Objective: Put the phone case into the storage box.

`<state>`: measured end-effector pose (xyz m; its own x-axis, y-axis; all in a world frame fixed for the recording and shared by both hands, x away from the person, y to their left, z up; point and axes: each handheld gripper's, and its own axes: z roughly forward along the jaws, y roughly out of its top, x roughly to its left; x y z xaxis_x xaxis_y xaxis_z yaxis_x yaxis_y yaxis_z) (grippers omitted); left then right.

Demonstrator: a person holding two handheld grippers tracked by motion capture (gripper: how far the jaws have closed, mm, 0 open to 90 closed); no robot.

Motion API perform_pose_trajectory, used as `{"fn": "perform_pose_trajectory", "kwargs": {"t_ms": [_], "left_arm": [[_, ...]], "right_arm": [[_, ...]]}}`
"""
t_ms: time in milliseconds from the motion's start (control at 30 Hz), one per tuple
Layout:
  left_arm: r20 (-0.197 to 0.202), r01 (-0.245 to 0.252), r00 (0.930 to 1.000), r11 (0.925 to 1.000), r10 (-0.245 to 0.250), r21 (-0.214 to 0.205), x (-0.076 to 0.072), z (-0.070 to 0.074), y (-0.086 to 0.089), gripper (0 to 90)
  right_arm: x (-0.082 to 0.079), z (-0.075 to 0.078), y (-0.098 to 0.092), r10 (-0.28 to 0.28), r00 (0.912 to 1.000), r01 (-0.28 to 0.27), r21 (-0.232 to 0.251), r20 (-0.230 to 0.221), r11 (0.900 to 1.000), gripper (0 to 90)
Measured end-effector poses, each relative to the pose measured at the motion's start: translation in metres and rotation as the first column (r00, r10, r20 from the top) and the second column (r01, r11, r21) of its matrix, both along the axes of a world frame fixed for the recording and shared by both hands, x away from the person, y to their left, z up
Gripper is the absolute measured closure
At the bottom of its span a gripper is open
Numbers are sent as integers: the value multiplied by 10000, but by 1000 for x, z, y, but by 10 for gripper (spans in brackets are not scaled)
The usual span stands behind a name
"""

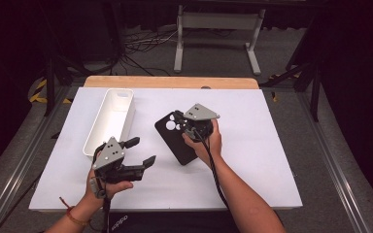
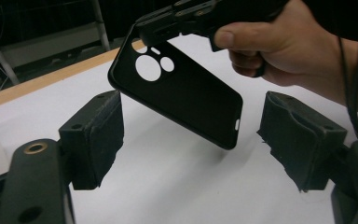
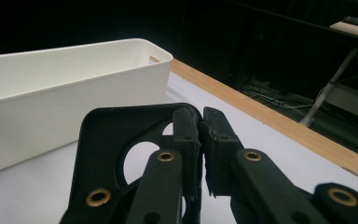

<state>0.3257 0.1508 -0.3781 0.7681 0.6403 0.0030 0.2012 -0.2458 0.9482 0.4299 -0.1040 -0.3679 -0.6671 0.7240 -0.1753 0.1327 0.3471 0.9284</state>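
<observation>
**High view: one case held aloft, one tray, two grippers**

Left gripper [image 1: 142, 150], at seven o'clock: jaws apart, nothing between them. White tray [image 1: 108, 121], at ten o'clock. Black phone case [image 1: 175, 138], centre: clamped at its camera end in the closed right gripper [image 1: 180, 119], lifted clear of the white table [image 1: 262, 145].

Overhead light, even and bright on the white bench [image 1: 252, 165]; surroundings drop to near black. Soft, short shadows only: a faint smudge under the black phone case [image 2: 182, 100] in the left gripper view. No glare. All 3 views slightly soft; near claw parts blur in the right gripper view, background dim.
</observation>
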Motion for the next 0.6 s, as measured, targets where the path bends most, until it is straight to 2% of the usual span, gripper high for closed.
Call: {"fn": "perform_pose_trajectory", "kwargs": {"t_ms": [67, 300, 500, 600], "left_arm": [[-246, -107, 9996, 9998, 103, -161, 6, 1, -8, 239], [-348, -214, 9992, 9997, 209, -145, 17, 1, -19, 256], [-879, -399, 9955, 9985, 364, -377, 30, -2, -24, 376], [-885, -425, 9953, 9979, 380, -487, 34, -1, -25, 427]], "right_arm": [[-4, 2, -1, 43, 9999, -43, 53, 163, 10000, 849], [-18, 5, -4, 219, 9984, -225, 110, 520, 9997, 848], [-29, 7, -6, 334, 9956, -352, 187, 871, 9992, 848], [-33, 6, -9, 358, 9941, -383, 225, 1021, 9990, 848]]}}
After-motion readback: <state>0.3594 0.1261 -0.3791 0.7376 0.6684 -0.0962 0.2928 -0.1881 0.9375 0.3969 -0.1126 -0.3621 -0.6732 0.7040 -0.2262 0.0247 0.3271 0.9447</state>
